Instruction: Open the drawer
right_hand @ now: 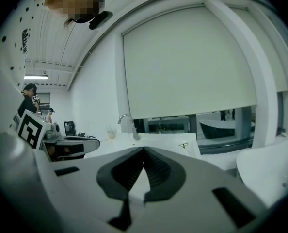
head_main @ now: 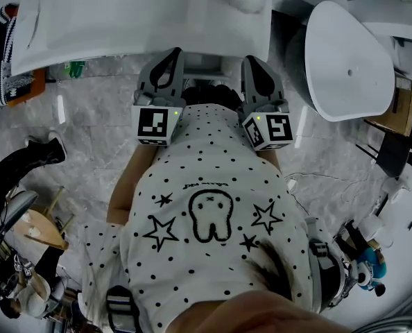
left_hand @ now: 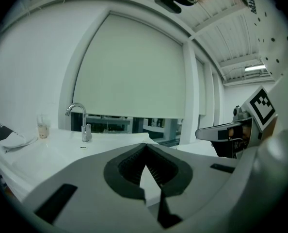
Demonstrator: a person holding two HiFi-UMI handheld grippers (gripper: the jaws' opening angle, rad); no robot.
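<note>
Person in white polka-dot shirt (head_main: 206,179) facing white sink-topped desk (head_main: 74,26) at 12 o'clock, grey left hand-held gripper (head_main: 170,55) at 11 and grey right hand-held gripper (head_main: 253,62) at 1, both closed tight and empty, drawer hidden beneath the desk's front edge.

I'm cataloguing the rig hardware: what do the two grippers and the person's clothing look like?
The left gripper and right gripper have light grey bodies with black ribbed pads inside. Each carries a cube with black-and-white square markers and a small green light. No cables show on them. The person wears a white shirt printed with black dots, stars and a tooth figure.
</note>
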